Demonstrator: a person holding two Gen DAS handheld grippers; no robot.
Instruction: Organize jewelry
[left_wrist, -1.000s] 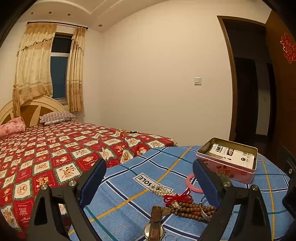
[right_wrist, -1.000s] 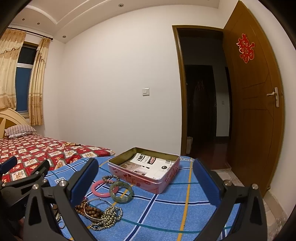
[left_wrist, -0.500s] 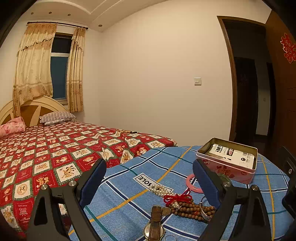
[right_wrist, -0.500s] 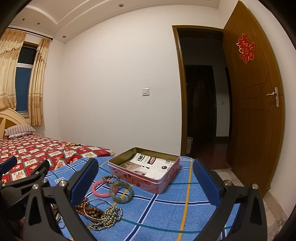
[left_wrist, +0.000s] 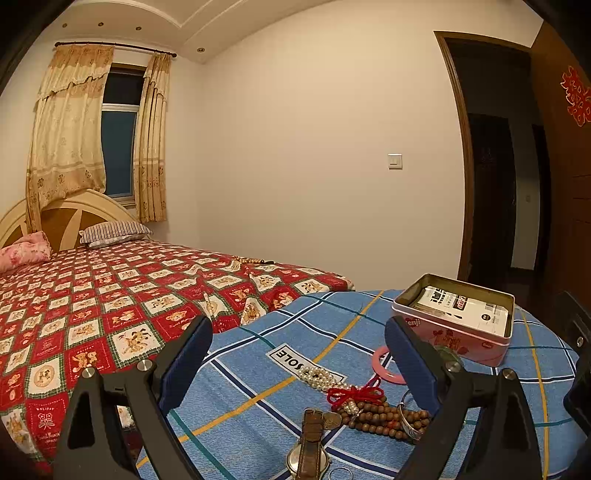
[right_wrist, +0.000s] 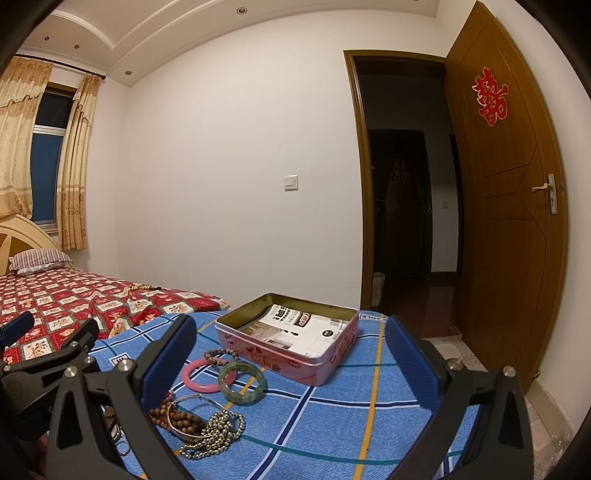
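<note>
Left gripper (left_wrist: 295, 354): jaws spread wide, nothing between the blue pads; it hovers above the near edge of the blue plaid cloth (left_wrist: 258, 376).
Right gripper (right_wrist: 291, 354): jaws likewise wide apart and holding nothing; it hovers over the same cloth, to the right of the left tool, whose black frame shows at the left edge of the right wrist view.
Watch (left_wrist: 309, 448): nearest item in the left wrist view, brown strap, metal case, lying flat on the cloth between the left fingers.
Wooden bead strand (left_wrist: 384, 419): just beyond the watch, heaped, with a red tassel cord (left_wrist: 352, 392) across it.
Silver bangle (right_wrist: 192, 410): lies over the wooden beads.
Metal bead chain (right_wrist: 214, 428): heaped on the cloth, touching the bangle and wooden beads.
Pearl strand (left_wrist: 317, 376): lies on the cloth beyond the red cord, beside the printed label.
Green bangle (right_wrist: 242, 376): flat on the cloth, beyond the heap.
Pink bangle (right_wrist: 203, 374): just left of the green one, edges touching or overlapping.
Small bead bracelet (right_wrist: 221, 356): behind both bangles, near the tin.
Pink tin (right_wrist: 332, 363): open, lidless, beyond the jewelry; printed paper packets lie inside.
Bed (left_wrist: 92, 295): red patterned cover, left of the cloth.
Doorway (right_wrist: 402, 203): dark, far wall, door open.
</note>
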